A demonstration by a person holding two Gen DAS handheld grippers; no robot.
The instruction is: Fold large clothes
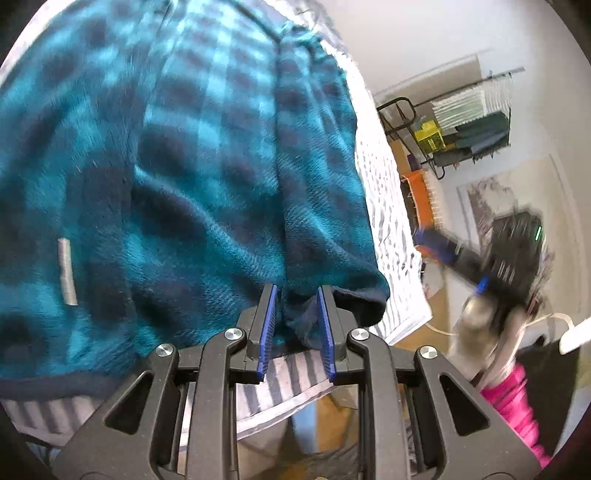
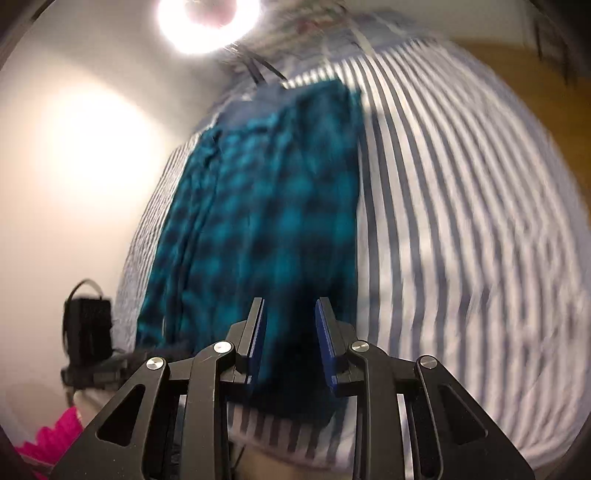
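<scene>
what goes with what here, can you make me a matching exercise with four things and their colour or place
Things:
1. fleece garment
2. bed cover
3. ring lamp
4. black bag

Colour or place:
a. grey and white stripes
b. teal and dark navy checks
c. glowing at the top of the right wrist view
d. by the white wall, left of the bed in the right wrist view

Pairs: 1-b, 2-a, 3-c, 4-d
</scene>
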